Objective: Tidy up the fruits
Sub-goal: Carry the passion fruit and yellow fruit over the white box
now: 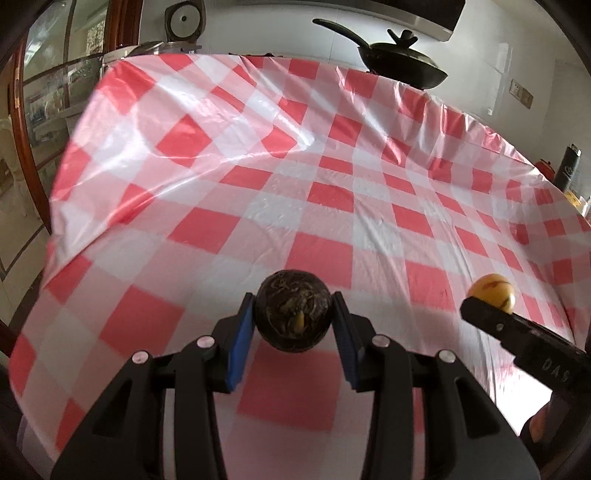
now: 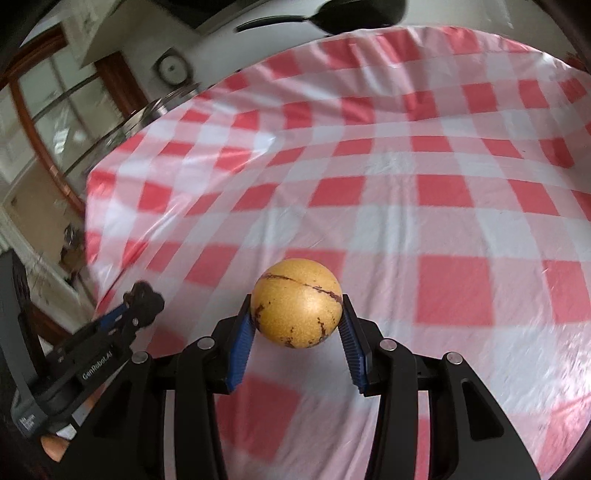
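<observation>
My left gripper (image 1: 294, 314) is shut on a dark brown round fruit (image 1: 293, 308) with yellowish streaks, held above the red-and-white checked tablecloth (image 1: 332, 192). My right gripper (image 2: 297, 314) is shut on a round yellow fruit (image 2: 295, 302) with brown crack lines, also held above the cloth. In the left wrist view the right gripper (image 1: 480, 306) shows at the right edge with the yellow fruit (image 1: 493, 293) at its tip. In the right wrist view the left gripper (image 2: 142, 295) shows at the lower left; its fruit is hidden there.
The checked cloth covers the whole table. A black lidded pan (image 1: 402, 62) sits beyond the far edge. A round appliance (image 1: 183, 22) stands at the back left beside a glass cabinet (image 1: 48, 85). A dark bottle (image 1: 569, 168) stands past the right edge.
</observation>
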`<state>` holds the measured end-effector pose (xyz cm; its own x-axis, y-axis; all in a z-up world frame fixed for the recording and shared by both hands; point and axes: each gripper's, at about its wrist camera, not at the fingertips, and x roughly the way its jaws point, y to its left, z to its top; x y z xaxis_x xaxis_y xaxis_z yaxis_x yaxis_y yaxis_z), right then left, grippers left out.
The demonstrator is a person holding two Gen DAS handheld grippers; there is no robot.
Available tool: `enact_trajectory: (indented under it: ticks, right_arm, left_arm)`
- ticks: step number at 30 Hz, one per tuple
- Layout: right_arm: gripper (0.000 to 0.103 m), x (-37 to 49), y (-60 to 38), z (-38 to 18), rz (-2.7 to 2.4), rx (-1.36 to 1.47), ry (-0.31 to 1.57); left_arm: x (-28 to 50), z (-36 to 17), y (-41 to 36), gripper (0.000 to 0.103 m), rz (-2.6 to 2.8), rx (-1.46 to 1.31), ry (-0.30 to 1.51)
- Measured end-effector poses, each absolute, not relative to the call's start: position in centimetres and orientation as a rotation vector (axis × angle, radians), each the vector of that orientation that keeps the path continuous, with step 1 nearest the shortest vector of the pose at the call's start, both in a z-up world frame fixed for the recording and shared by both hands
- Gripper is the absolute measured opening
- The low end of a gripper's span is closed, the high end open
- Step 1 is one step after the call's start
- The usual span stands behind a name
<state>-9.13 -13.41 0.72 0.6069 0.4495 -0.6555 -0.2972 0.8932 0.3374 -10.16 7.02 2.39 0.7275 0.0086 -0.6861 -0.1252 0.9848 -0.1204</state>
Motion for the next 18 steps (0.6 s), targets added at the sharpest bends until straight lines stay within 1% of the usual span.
enact_trajectory:
  ticks: [12,18]
  right_arm:
    - [0.044,-14.3,-8.6,1.7,0.538,0.093,0.809]
    - [0.044,-17.1,-4.9,2.4,0.629,-0.005,0.780]
  left_arm:
    - [-17.3,4.1,10.4,0.041,0.081,-0.133,0.679]
    - [-21.3,4.2,13.7,0.041,0.126,-0.155,0.655]
